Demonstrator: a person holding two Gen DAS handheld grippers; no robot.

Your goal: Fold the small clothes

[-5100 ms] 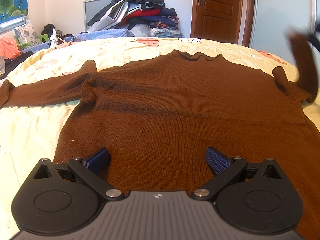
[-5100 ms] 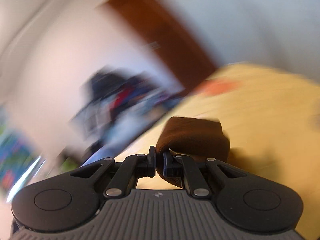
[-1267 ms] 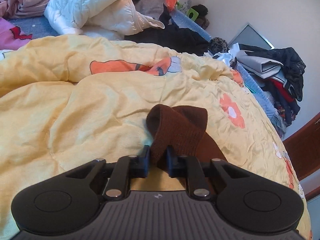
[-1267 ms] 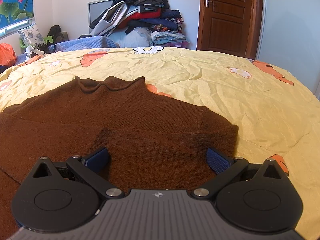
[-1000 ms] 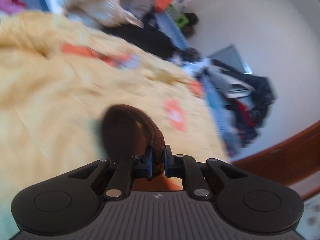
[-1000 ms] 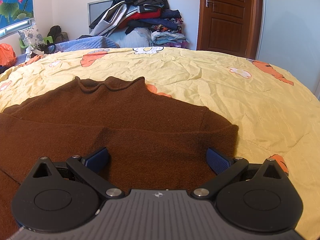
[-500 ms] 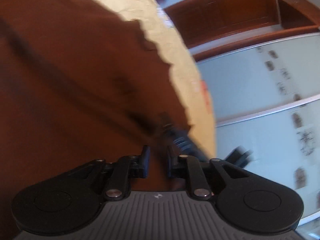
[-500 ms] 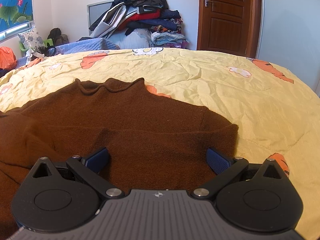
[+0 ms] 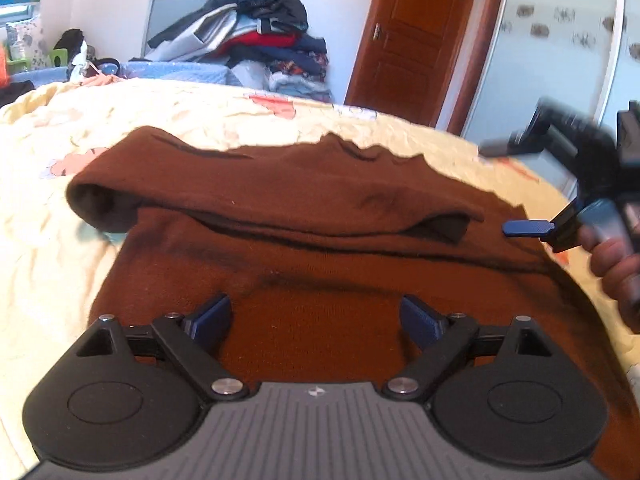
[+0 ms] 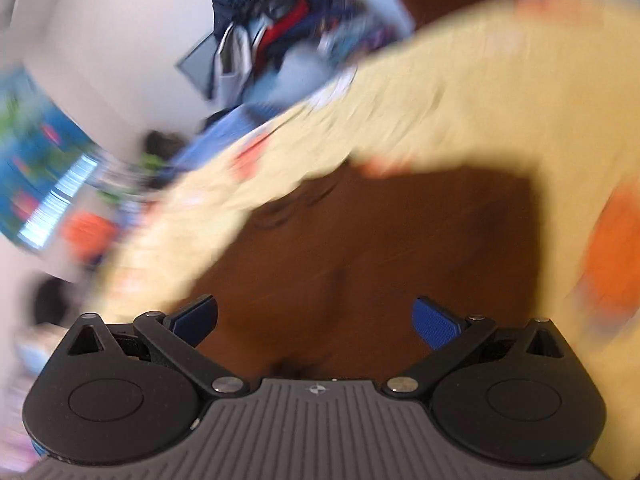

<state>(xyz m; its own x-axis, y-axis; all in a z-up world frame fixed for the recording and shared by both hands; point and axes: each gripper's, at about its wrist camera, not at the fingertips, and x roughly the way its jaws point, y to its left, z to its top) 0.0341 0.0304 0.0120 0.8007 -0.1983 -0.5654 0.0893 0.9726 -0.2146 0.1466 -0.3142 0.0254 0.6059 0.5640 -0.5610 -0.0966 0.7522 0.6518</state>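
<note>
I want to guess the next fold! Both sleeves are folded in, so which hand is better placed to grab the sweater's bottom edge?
Probably the left gripper: open, steady, low over the brown sweater. The right gripper, also open, shows only blur.

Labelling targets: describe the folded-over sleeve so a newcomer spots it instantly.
On the yellow quilt lies a brown sweater. The sleeve is the long band folded across its chest below the collar, the only raised double layer, with an open cuff.

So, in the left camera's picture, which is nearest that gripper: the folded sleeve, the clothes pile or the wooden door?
From the left gripper:
1. Folded sleeve, just ahead, lying across the brown sweater.
2. Clothes pile, beyond the bed, left.
3. Wooden door, farthest, right.
</note>
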